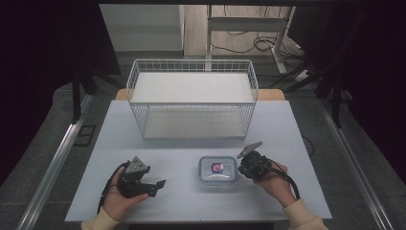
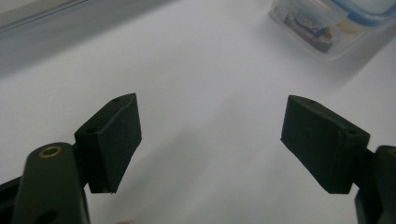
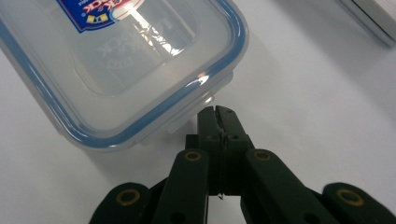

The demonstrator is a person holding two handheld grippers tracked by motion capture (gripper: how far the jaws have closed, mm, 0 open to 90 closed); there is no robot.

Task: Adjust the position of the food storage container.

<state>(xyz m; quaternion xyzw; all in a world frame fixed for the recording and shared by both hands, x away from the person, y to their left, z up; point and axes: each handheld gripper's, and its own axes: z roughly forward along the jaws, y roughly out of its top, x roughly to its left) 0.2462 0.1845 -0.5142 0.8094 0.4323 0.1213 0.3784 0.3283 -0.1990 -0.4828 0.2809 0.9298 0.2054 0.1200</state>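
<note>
Surroundings: dark curtains on both sides, grey floor, and a desk frame with loose cables (image 1: 261, 43) beyond the far edge of the table.
Tabletop (image 1: 110, 143): pale grey-white and rectangular, carrying a basket, a box and both grippers.
Wire basket (image 1: 191, 98): white, open-topped, standing at the middle of the far edge; nothing can be seen inside it beyond its flat pale floor.
Plastic box (image 1: 218, 170): clear, with a blue-rimmed lid in place, lying flat near the front edge, a little right of centre. A printed label (image 1: 218, 167) sits on the lid; what the box holds cannot be made out — the walls look clear in the right gripper view.
Left gripper (image 1: 154, 186): held in the person's left hand (image 1: 119, 199) near the front-left part of the tabletop, well apart from the box. Its jaws stand wide apart with bare table between them; the box shows far off at the upper right of the left gripper view.
Right gripper (image 3: 215, 114): held in the right hand (image 1: 275, 184) just beside the box's right side. Its jaws are pressed together with nothing between them, their tips at the lid's edge tab (image 3: 205, 95) — touching or only very close, I cannot tell.
</note>
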